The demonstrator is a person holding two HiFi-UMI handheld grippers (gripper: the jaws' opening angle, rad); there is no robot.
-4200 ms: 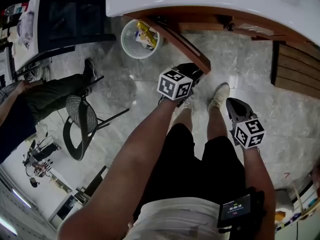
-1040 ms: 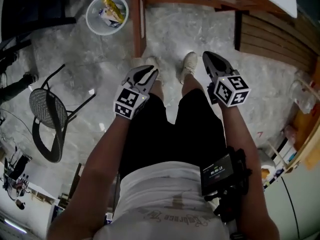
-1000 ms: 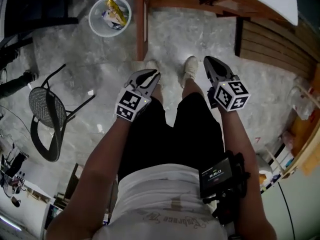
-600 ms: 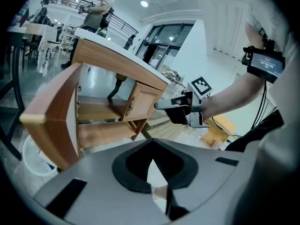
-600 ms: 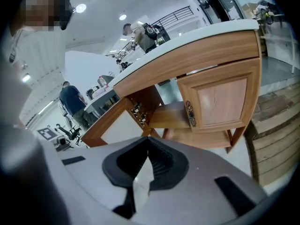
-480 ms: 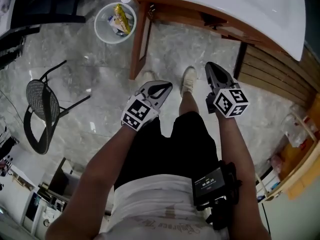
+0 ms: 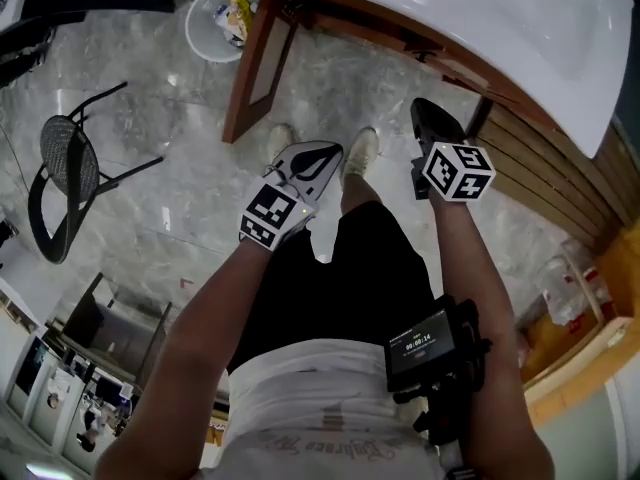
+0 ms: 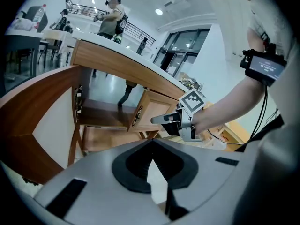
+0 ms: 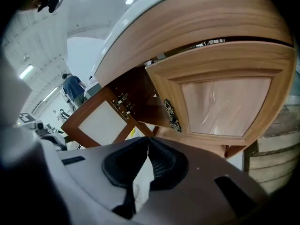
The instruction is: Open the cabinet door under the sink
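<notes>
The wooden cabinet sits under the white sink top (image 7: 520,28). Its left door (image 7: 255,68) stands swung out over the floor, and the inside (image 8: 103,116) shows in the left gripper view. The right door (image 9: 220,107), with a dark ornate handle (image 9: 172,115), is closed or nearly so. My left gripper (image 7: 318,156) is shut and empty, hanging above my left shoe, short of the open door. My right gripper (image 7: 428,116) is shut and empty too. It points at the right door from close by without touching it, and it also shows in the left gripper view (image 8: 161,119).
A white waste bin (image 7: 215,18) with rubbish stands left of the open door. Further left is a black mesh chair (image 7: 65,168). A slatted wooden panel (image 7: 540,178) runs along the right. My shoes (image 7: 360,148) rest on the marble floor. People stand far behind (image 8: 112,18).
About four seconds ago the left gripper was at the open door's edge; it now hangs back from it. Over the last second both grippers drifted slightly and the sink top came into view.
</notes>
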